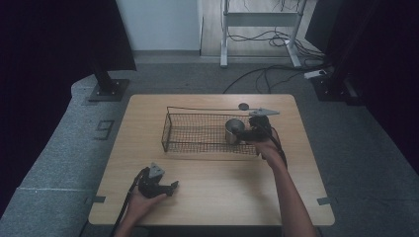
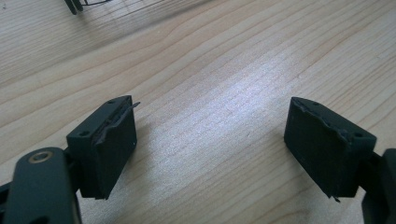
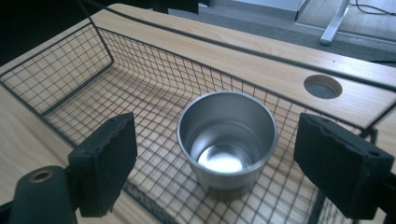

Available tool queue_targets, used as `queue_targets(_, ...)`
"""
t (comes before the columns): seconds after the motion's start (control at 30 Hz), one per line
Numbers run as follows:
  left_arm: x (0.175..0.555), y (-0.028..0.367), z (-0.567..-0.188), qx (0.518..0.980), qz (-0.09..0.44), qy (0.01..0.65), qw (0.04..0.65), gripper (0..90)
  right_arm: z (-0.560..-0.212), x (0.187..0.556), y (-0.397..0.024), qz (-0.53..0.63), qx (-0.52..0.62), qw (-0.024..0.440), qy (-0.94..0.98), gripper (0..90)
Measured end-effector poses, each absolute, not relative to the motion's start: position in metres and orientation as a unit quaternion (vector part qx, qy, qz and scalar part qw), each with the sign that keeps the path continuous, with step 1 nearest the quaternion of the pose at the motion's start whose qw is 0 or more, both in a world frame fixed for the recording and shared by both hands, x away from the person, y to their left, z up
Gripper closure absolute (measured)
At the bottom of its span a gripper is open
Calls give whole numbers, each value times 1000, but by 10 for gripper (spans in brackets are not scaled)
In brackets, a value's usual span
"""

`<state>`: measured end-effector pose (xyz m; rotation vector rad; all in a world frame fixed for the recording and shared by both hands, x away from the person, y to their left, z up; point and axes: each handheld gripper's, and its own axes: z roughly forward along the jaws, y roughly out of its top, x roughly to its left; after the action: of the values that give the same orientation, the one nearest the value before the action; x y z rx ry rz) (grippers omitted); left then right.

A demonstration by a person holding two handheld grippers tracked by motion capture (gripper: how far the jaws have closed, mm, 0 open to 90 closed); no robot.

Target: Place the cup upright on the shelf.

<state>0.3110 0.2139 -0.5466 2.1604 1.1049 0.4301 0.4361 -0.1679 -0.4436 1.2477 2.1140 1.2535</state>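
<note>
Now | step: right tool [image 3: 212, 163] released, straddling steel cup [image 3: 227, 140] in wire basket [image 3: 70, 70], lower centre | left tool [image 2: 210, 140] released, idle | next: clench on cup, lift.

Light wooden table [image 1: 212, 197] on grey carpet [image 1: 59, 148]. Dark curtains [image 1: 44, 49] at both sides, a white wall [image 1: 158, 24] behind, cables [image 1: 267, 74] on the floor.

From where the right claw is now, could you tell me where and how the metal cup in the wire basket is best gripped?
Probably across its round wall, just below the rim. The metal cup stands upright and empty on the mesh floor of the wire basket, mouth up. The right claw is open, its jaws either side of the cup without touching. Coming down from above clears the basket's walls.
</note>
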Motion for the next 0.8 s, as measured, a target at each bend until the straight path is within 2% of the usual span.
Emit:
queue_targets(0.3, 311, 214, -547, 826, 165, 423, 333, 166, -447, 397, -185, 471, 431, 202, 743, 145)
queue_targets(0.8, 311, 214, -547, 827, 165, 423, 332, 167, -479, 335, -220, 480, 439, 203, 732, 164)
